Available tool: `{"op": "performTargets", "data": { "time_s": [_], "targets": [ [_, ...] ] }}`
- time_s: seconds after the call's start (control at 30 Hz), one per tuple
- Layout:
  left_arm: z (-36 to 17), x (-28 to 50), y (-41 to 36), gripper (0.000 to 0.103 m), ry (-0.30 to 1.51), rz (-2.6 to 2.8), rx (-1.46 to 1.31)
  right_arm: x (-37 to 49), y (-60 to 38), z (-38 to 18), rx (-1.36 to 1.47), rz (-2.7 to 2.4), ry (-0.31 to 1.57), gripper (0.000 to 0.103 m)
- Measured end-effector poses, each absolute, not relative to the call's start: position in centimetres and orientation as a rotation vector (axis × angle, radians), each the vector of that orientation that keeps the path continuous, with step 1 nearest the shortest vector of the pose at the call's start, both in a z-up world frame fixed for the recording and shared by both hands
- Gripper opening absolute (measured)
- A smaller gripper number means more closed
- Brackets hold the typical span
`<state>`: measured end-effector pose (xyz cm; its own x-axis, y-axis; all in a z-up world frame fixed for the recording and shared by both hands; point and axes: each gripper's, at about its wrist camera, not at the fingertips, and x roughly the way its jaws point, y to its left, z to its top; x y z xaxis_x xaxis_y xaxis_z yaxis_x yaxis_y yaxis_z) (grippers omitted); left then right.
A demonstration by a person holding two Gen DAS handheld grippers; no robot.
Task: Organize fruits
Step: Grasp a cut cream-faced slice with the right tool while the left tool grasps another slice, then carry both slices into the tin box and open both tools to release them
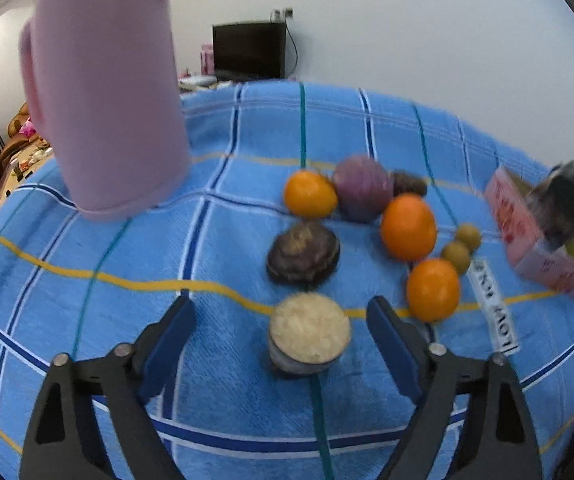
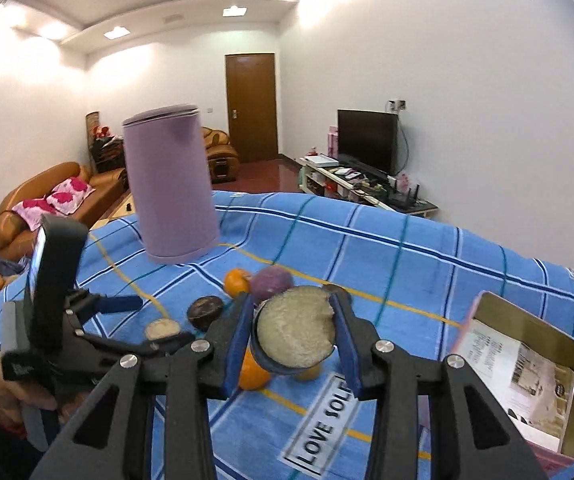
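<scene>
Blue checked cloth point(image 1: 247, 128) woven, matt; oranges point(image 1: 408, 226) glossy, smooth; halved fruit point(image 2: 296, 332) cut face rough, grainy.

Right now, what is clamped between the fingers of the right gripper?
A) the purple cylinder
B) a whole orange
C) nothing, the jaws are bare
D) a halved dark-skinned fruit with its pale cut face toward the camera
D: in the right wrist view the right gripper has its blue pads pressed on either side of the halved fruit, whose pale cut face is turned toward the camera, raised above the blue cloth.
</scene>
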<state>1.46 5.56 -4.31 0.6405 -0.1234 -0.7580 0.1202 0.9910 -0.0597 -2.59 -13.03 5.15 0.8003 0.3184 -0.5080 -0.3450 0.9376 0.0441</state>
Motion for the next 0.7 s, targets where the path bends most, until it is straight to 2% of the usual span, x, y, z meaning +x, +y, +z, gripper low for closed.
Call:
{"op": "performTargets", "data": {
  "time_s": [0.07,0.13,0.3,0.33,0.7],
  "targets": [
    [-4.7,1.8,5.9,0.072,0.891,-0.137,-0.019,-2.7,-13.6,5.1,-0.048,0.345,0.538,0.042],
    [-4.8,1.9,6.5,0.069,0.899,-0.146,-0.055,-2.8,-13.8,5.2,-0.049,0.343,0.538,0.042],
    [-4.6,1.5,5.8,0.047,0.884,-0.207,-0.055,-3.4,-14.2,5.1,-0.086,0.326,0.525,0.042],
    [-4.5,1.4,5.6,0.039,0.877,-0.214,-0.054,-3.6,-14.3,5.0,-0.098,0.316,0.522,0.042],
    [-1.1,-0.4,3.8,0.039,0.75,-0.224,-0.051,-4.8,-19.9,5.3,-0.026,0.214,0.503,0.042]
  ]
}}
